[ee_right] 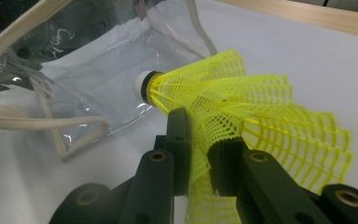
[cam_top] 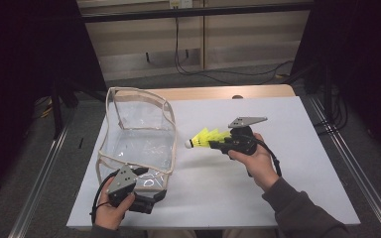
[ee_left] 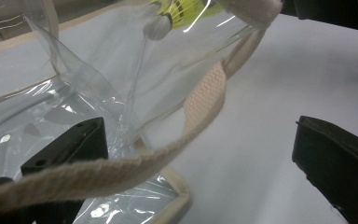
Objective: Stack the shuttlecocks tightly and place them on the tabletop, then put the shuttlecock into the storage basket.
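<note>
My left gripper (cam_top: 151, 201) is nearest to me, low on the white table (cam_top: 238, 198) at about 7 o'clock. Its jaws are wide apart. One jaw sits by the clear wall of the bag (cam_top: 136, 139), and the other is off to the side over the bare table. In the left gripper view, the bag's cream strap (ee_left: 121, 168) runs across in front of my jaws. I cannot tell if it touches them. They are not pinching it.

The bag is see-through with cream edges. It stands open on the table, from 8 o'clock up to 10 o'clock. Its top rim (cam_top: 139, 94) is bent and wavy.

My right gripper (cam_top: 217, 144) is a bit farther out, at about 3 o'clock from the bag. Its jaws are closed tight on the yellow net skirt (ee_right: 242, 116) of a shuttlecock (cam_top: 206, 137). The skirt is squashed flat between them in the right gripper view.

The shuttlecock is up in the air, off the table. Its white round tip (cam_top: 188, 144) points at 9 o'clock, toward the bag. The tip is just beside the bag's right wall, outside it.

Past the white table I see a strip of wood (cam_top: 218, 92) at 12 o'clock.
</note>
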